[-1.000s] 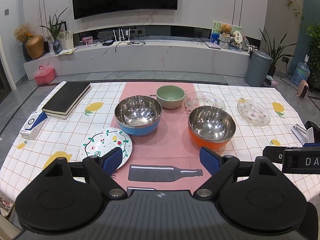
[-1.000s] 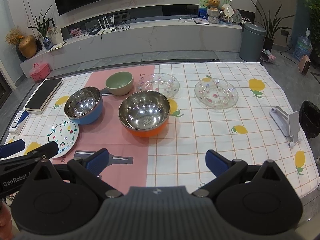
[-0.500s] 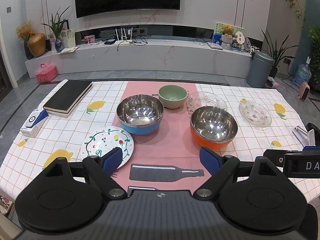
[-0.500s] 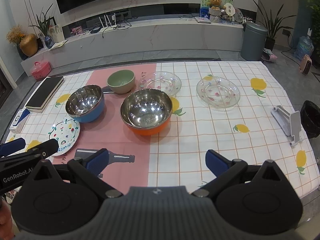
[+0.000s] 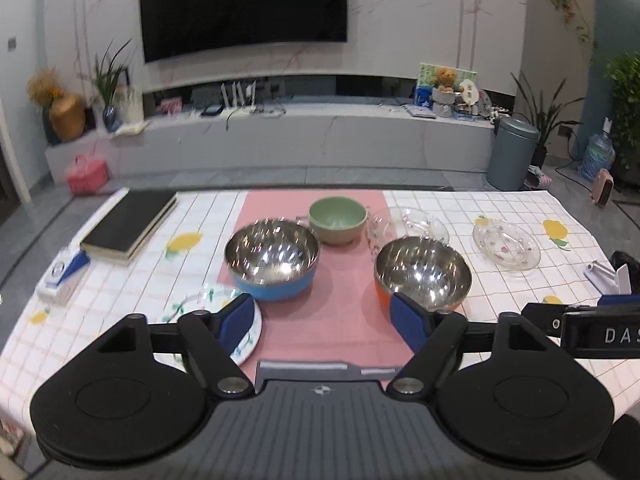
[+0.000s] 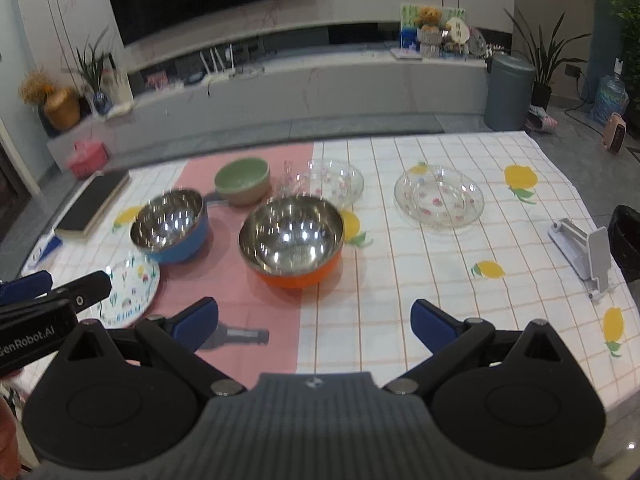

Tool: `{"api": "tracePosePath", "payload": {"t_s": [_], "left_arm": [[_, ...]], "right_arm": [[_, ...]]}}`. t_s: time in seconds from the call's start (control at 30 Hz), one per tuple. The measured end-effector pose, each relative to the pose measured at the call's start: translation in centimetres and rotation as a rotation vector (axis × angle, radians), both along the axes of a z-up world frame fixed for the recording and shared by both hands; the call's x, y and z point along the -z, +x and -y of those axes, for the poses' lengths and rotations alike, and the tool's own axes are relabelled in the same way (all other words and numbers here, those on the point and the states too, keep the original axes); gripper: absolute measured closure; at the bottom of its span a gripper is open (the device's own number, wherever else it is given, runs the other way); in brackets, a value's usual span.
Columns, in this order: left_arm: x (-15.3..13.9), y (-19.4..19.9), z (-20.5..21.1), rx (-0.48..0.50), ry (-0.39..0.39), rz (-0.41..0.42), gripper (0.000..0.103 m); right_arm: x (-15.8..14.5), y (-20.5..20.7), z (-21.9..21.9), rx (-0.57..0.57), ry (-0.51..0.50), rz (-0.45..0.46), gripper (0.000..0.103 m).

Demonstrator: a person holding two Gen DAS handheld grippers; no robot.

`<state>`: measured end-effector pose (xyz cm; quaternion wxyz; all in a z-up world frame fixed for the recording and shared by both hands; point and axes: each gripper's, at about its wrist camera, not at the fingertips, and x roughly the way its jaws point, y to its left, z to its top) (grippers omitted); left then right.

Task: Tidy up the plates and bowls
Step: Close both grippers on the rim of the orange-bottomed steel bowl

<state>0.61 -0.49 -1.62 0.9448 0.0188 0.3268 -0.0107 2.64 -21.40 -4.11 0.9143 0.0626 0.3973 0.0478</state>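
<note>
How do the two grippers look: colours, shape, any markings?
Both grippers, left and right, are matt black. Each has two round discs, a ribbed grey middle plate with a small emblem, silver pivot screws and blue fingers. White lettering "GenRobot.AI" marks the left one's side.

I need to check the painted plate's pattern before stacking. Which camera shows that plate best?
The right wrist view: the painted plate lies almost whole beside the blue bowl, pattern visible though blurred. In the left wrist view a blue finger pad covers much of the plate.
</note>
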Motion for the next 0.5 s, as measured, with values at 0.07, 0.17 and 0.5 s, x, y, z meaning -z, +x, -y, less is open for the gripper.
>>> {"api": "tracePosePath", "payload": {"t_s": [0.07,0.17,0.5], "left_arm": [[0.2,0.8,0.5,0.025,-0.002,0.0,0.015],[0.8,2.3,1.2,0.062,-0.029,-0.002,0.024],[3.3,8.2,1.2,0.063,-0.206,-0.039,0.043]], "right_arm": [[0.3,0.7,0.1,-0.001,-0.013,0.023,0.003],[0.8,2.0,0.4,-0.005,-0.045,0.055,0.006],[4.2,8.3,1.8,0.031,0.017,-0.019,0.033]]}}
